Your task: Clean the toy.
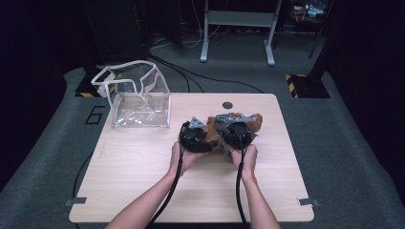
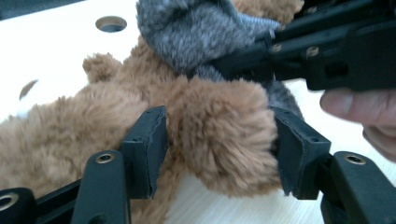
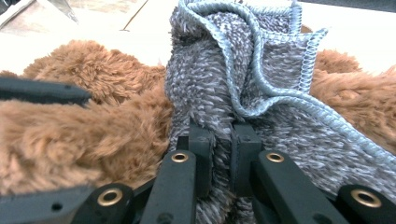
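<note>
A brown plush toy lies on the wooden table with a grey terry cloth draped around it. In the left gripper view, my left gripper stands open. One rounded furry limb of the toy sits between its pads, and the fur brushes both. My right gripper is shut on a bunched fold of the grey cloth. In the high view both grippers sit side by side over the toy, the left gripper beside the right gripper, hiding most of it.
A clear plastic bag with a white rim stands open at the table's back left. A round hole is in the tabletop just behind the toy. A person's fingers hold the right gripper close by.
</note>
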A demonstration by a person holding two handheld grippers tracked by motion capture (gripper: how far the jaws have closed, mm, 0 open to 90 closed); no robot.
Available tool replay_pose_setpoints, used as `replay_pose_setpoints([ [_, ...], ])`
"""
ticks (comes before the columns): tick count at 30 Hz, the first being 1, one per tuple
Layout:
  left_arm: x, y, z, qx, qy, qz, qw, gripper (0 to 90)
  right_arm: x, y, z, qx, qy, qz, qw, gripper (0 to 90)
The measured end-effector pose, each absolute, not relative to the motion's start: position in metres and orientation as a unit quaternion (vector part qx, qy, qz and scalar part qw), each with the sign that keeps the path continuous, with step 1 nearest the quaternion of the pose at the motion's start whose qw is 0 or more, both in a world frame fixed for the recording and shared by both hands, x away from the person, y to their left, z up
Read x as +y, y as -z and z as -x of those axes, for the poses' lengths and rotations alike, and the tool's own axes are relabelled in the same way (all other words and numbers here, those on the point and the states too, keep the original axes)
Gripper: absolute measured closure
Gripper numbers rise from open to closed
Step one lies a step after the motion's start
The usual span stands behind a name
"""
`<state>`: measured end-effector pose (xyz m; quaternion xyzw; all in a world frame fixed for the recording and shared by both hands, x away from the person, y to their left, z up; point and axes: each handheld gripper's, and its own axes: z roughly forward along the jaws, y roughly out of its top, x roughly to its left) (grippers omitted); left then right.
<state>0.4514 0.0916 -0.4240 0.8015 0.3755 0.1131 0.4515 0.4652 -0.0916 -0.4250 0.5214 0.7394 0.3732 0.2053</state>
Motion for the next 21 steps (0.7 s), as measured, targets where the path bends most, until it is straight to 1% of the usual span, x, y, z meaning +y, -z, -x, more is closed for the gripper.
replay_pose_setpoints([
  [1,0.092,0.425,-0.45,0.379,-0.119,-0.8,0.45,41.9,-0.092,0.425,-0.465,0.74,-0.373,-0.52,0.206,81.9],
  [3,0.093,0.425,-0.451,0.378,-0.12,-0.797,0.455,51.3,-0.092,0.426,-0.465,0.739,-0.374,-0.521,0.205,81.9],
  [4,0.093,0.424,-0.45,0.38,-0.126,-0.794,0.457,59.2,-0.092,0.426,-0.465,0.739,-0.375,-0.522,0.205,81.8],
  [5,0.092,0.424,-0.45,0.379,-0.129,-0.793,0.458,65.1,-0.092,0.426,-0.466,0.738,-0.376,-0.521,0.204,81.8],
  [6,0.092,0.423,-0.451,0.376,-0.133,-0.794,0.458,68.0,-0.092,0.426,-0.466,0.736,-0.38,-0.523,0.203,81.8],
  [8,0.094,0.422,-0.454,0.379,-0.133,-0.791,0.461,70.9,-0.095,0.424,-0.464,0.736,-0.382,-0.521,0.201,81.9],
  [16,0.101,0.417,-0.467,0.39,-0.12,-0.784,0.467,70.6,-0.1,0.396,-0.43,0.721,-0.437,-0.493,0.215,82.1],
  [19,0.103,0.415,-0.47,0.398,-0.116,-0.78,0.468,67.1,-0.092,0.39,-0.427,0.729,-0.442,-0.478,0.211,82.0],
  [21,0.103,0.414,-0.47,0.403,-0.118,-0.778,0.467,63.6,-0.085,0.393,-0.432,0.74,-0.427,-0.475,0.209,81.8],
])
